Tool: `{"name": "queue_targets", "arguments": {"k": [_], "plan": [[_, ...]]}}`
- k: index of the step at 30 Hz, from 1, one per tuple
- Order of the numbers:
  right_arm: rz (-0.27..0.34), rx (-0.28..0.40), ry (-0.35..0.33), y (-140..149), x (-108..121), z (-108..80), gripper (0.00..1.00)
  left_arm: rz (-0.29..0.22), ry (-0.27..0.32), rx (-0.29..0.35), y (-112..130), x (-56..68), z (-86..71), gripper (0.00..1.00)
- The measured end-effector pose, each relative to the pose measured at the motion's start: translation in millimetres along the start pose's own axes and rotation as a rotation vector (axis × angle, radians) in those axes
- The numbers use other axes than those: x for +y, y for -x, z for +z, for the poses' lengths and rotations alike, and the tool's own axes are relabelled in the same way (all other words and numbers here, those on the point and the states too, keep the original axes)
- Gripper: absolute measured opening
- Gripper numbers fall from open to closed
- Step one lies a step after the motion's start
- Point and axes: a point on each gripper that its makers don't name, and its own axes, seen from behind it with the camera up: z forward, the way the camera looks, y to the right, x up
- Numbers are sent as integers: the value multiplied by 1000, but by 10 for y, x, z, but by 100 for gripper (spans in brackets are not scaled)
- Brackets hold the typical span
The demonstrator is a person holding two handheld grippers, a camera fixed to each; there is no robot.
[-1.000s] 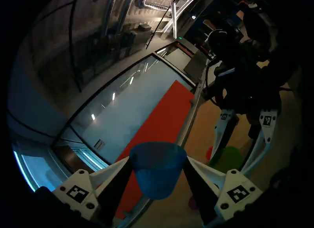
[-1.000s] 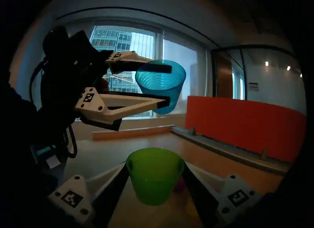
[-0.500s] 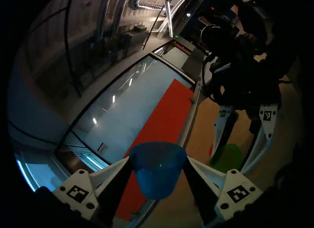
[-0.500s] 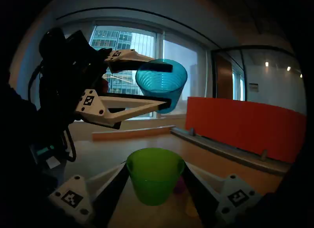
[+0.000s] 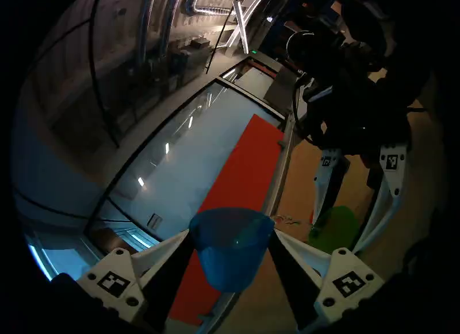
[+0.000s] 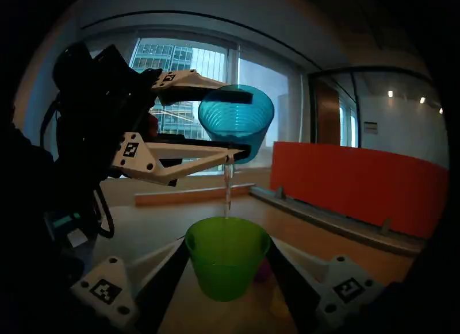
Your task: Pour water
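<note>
Reading the right gripper view from its left side, we find the left gripper [image 6: 241, 126] reaching in sideways, one finger above the other, the pair pinching the blue cup [image 6: 236, 116] and holding it tilted enough that water leaves it. From the cup's low edge, just beside the lower fingertip, a thin stream of water [image 6: 227, 190] drops into the green cup [image 6: 227, 259]. That cup stands upright lower in the middle, clamped between the two fingers of the right gripper [image 6: 227, 250] and held above the wooden table [image 6: 144, 230]. Our chief worry is aim. The stream seems to land near the far rim of the green cup, not at its centre, so we judge that a small drift of either hand would put water on the table. Tipping the blue cup faster could thicken the stream and throw it past the rim, or send it running down the cup's outer wall onto the lower finger. Both cups look like smooth, tapered plastic, so a wet or slackened pinch might let one slide out. We cannot tell how full the green cup is, so overfilling is a further risk. Farther right, the orange panel [image 6: 356, 184] stands well apart, out of harm's way.
</note>
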Motion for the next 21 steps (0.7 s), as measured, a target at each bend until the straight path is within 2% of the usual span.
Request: {"name": "queue_targets", "arguments": {"k": [8,21], "plan": [[-1,-1,1,-9,10,-17,92,41,-5,1,-33,-24,5,86],[-9,-6,2,-26,19,-35,92,79,-15,3,-61,-76,21,86]]}}
